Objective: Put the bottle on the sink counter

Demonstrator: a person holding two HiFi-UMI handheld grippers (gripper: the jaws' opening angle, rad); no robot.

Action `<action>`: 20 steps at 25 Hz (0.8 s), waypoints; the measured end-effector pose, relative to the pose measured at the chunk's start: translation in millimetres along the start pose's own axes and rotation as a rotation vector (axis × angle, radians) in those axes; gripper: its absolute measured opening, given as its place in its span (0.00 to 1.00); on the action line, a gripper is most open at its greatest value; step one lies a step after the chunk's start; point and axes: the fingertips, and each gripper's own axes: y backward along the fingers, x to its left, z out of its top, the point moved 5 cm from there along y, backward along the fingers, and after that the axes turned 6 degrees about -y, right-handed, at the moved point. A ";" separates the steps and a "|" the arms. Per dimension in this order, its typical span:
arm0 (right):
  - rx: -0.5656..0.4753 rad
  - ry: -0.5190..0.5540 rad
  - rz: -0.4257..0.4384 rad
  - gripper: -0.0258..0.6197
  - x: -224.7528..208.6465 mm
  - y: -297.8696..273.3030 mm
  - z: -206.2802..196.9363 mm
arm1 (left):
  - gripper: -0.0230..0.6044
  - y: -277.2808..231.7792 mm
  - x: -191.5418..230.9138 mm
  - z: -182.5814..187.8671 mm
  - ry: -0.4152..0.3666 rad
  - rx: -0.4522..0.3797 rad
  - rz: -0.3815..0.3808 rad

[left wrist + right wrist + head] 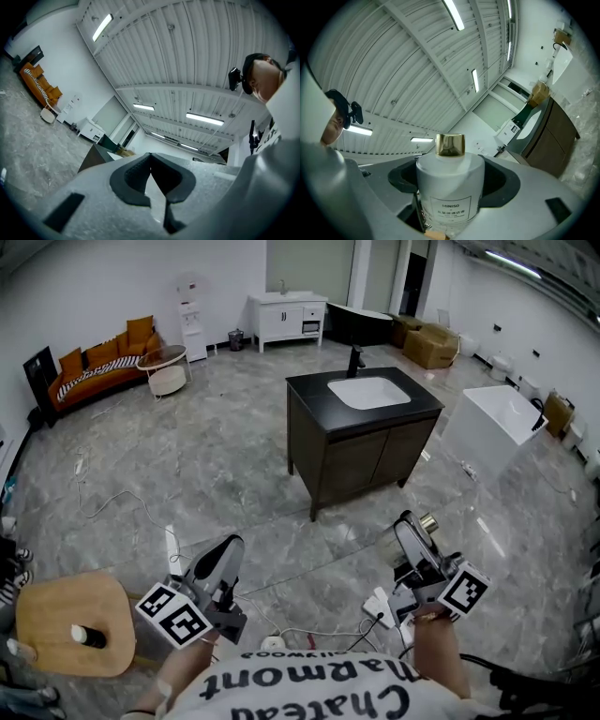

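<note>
My right gripper is shut on a white bottle with a gold cap and a printed label. The bottle stands upright between the jaws, held low at the right of the head view. The sink counter, a dark cabinet with a black top, a white basin and a black tap, stands about two metres ahead on the grey stone floor. It also shows in the right gripper view as a dark cabinet. My left gripper is held low at the left, its jaws closed together with nothing between them.
A wooden stool with a small white and black object stands at the lower left. A power strip and cables lie on the floor between me and the counter. A white bathtub stands to the counter's right. A white vanity and an orange sofa line the far wall.
</note>
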 end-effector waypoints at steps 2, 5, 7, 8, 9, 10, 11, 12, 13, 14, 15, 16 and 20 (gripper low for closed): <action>-0.024 -0.001 0.008 0.57 -2.0 -30.5 1.9 | 0.06 -13.7 24.3 19.1 -0.017 0.007 -0.024; -0.045 0.002 0.014 0.57 -6.7 -69.2 -0.5 | 0.06 -31.9 55.7 40.6 -0.040 0.021 -0.060; -0.042 0.014 0.007 0.57 -13.6 -90.2 -5.7 | 0.06 -41.9 75.1 47.1 -0.044 0.025 -0.075; -0.037 0.017 -0.001 0.57 -17.9 -98.9 -9.3 | 0.06 -46.0 84.0 48.6 -0.042 0.026 -0.080; -0.029 0.018 -0.011 0.57 -22.4 -106.3 -13.7 | 0.06 -49.2 92.3 49.1 -0.037 0.026 -0.083; -0.018 0.018 -0.023 0.57 -26.9 -112.5 -18.5 | 0.06 -51.8 100.0 48.6 -0.030 0.026 -0.087; -0.006 0.018 -0.037 0.57 -31.5 -118.2 -23.4 | 0.06 -54.0 107.3 47.3 -0.019 0.025 -0.091; 0.007 0.017 -0.050 0.57 -35.9 -123.6 -27.9 | 0.06 -56.1 114.2 45.3 -0.005 0.027 -0.095; 0.020 0.015 -0.063 0.57 -40.2 -128.7 -31.5 | 0.06 -58.3 120.5 42.9 0.009 0.032 -0.097; 0.030 0.012 -0.076 0.57 -44.4 -133.5 -34.2 | 0.06 -60.8 126.2 40.5 0.023 0.041 -0.099; 0.038 0.007 -0.088 0.57 -48.5 -137.8 -36.2 | 0.06 -63.3 131.0 38.3 0.035 0.054 -0.101; 0.044 0.001 -0.100 0.57 -52.5 -141.6 -37.7 | 0.06 -65.6 135.1 36.2 0.044 0.069 -0.103; 0.062 -0.013 -0.143 0.57 -73.4 -156.3 -38.8 | 0.06 -78.9 154.6 28.1 0.083 0.112 -0.089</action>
